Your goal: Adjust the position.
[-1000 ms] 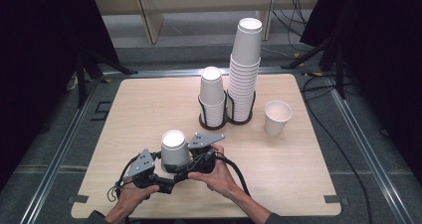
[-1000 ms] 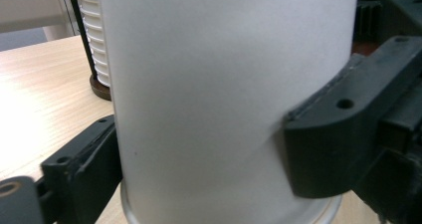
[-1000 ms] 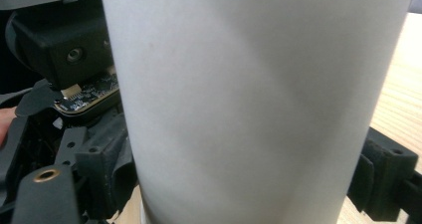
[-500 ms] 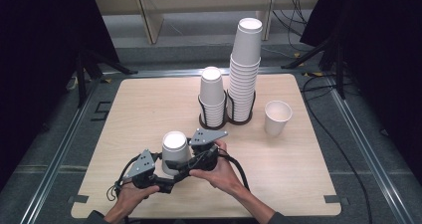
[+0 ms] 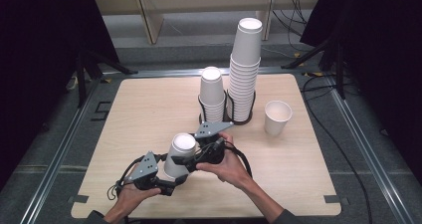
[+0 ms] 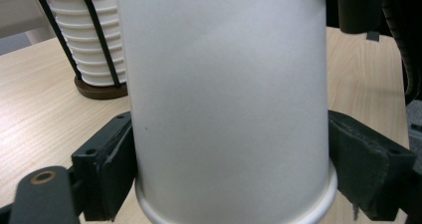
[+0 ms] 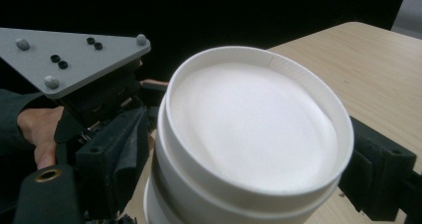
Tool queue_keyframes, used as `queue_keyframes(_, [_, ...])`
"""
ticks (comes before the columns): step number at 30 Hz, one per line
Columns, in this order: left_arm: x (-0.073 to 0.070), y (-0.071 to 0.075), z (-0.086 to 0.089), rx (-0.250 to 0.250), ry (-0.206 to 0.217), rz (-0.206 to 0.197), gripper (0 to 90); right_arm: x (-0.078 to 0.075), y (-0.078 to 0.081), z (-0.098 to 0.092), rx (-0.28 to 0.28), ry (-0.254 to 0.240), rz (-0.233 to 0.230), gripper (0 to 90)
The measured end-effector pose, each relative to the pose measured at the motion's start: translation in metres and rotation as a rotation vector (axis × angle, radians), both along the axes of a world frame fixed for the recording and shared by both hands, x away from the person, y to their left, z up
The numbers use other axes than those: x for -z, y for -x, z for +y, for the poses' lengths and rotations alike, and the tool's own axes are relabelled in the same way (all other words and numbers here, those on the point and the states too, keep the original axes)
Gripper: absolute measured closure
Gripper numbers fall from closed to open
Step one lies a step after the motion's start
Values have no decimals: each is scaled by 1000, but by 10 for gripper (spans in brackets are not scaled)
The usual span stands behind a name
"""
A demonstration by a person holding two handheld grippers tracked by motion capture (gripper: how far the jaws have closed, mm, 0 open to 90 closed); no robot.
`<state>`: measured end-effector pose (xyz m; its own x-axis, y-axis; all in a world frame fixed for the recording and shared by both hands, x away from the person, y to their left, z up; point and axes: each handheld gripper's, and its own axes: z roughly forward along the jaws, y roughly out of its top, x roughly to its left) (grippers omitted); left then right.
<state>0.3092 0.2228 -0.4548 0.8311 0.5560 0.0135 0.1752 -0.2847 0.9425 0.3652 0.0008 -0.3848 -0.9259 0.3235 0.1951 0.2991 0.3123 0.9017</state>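
Nested white paper cups (image 5: 180, 154), turned mouth down, hang just above the pale wooden surface (image 5: 149, 109) between the two grippers, well in front of the tall stack of white paper cups (image 5: 246, 69), the shorter stack (image 5: 211, 92) beside it in the black wire holder (image 5: 226, 104), and the single upright white cup (image 5: 276, 117) off to the right gripper's far side. The left gripper (image 6: 229, 179) has just been closing its jaws and now clasps the outer cup low on the wall, right above the rolled rim. The right gripper (image 7: 249, 169) is clenched on the cup's upper part, near the closed base. These cups look very light, thin-walled and easy to dent. The smooth tapering sides would likely slip under a loose hold, yet a hard squeeze would probably crush them. The best holds are probably the stiff rolled rim and the base ring, with the soft mid-wall avoided
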Motion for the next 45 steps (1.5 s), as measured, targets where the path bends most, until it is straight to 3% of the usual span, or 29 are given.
queue_keyframes(1, [1, 0, -1, 6, 3, -5, 140, 0, -2, 0, -10, 3, -15, 164])
queue_keyframes(4, [1, 1, -1, 10, -28, -15, 140, 1, -2, 0, -22, 18, -2, 171])
queue_keyframes(5, [1, 2, -1, 8, -38, -15, 141, 1, 0, 0, -20, 24, 32, 177])
queue_keyframes(6, [1, 2, -1, 10, -46, -15, 141, 1, 0, 0, -23, 24, 29, 192])
queue_keyframes(13, [-1, 3, -1, 35, -55, -35, 142, -2, -2, -4, -67, 0, 42, 231])
queue_keyframes(17, [1, 2, -1, 49, -1, -43, 103, -4, -2, -7, -75, -26, 71, 242])
queue_keyframes(20, [3, 2, -1, 31, 41, -39, 54, -4, -3, -7, -78, -46, 58, 247])
queue_keyframes(21, [2, 1, 1, 30, 36, -42, 52, -5, -3, -9, -67, -39, 53, 247])
queue_keyframes(25, [-1, 2, 3, 12, 91, -57, 40, -7, -6, -14, -54, -91, 79, 248])
queue_keyframes(26, [-2, 1, 5, 16, 83, -60, 37, -7, -5, -15, -47, -102, 101, 248])
queue_keyframes(27, [-2, 1, 5, 15, 101, -57, 37, -7, -7, -15, -49, -116, 87, 248])
queue_keyframes(28, [-2, 1, 6, 10, 107, -49, 34, -6, -6, -15, -58, -132, 112, 248])
queue_keyframes(29, [-2, 1, 6, 7, 116, -48, 32, -7, -5, -17, -39, -120, 121, 248])
queue_keyframes(31, [-2, 0, 7, -2, 125, -50, 26, -5, -8, -18, -53, -148, 100, 248])
queue_keyframes(32, [-2, 0, 7, 0, 150, -51, 25, -5, -8, -19, -56, -159, 118, 248])
queue_keyframes(33, [-3, 0, 8, -6, 134, -37, 32, -5, -9, -20, -49, -174, 117, 248])
queue_keyframes(35, [-3, 0, 9, -8, 145, -30, 37, -5, -9, -23, -41, -190, 144, 248])
queue_keyframes(36, [-3, 0, 8, -8, 143, -32, 37, -4, -10, -24, -40, -202, 141, 248])
queue_keyframes(37, [-1, -2, 7, 1, 169, -37, 36, -4, -11, -24, -41, -208, 129, 248])
queue_keyframes(38, [-2, -1, 7, -7, 147, -27, 35, -3, -11, -25, -44, -210, 122, 248])
queue_keyframes(40, [-2, -1, 6, -2, 147, -28, 35, -3, -9, -24, -41, -218, 160, 248])
queue_keyframes(42, [-2, 0, 6, -5, 139, -26, 36, -2, -9, -23, -51, -223, 156, 248])
queue_keyframes(43, [-3, 0, 6, -4, 139, -26, 38, -1, -10, -23, -47, -225, 132, 248])
queue_keyframes(44, [-3, 0, 6, -1, 139, -27, 41, -1, -9, -23, -56, -230, 154, 248])
queue_keyframes(45, [-2, 0, 6, 3, 150, -30, 44, -1, -10, -24, -50, -229, 146, 248])
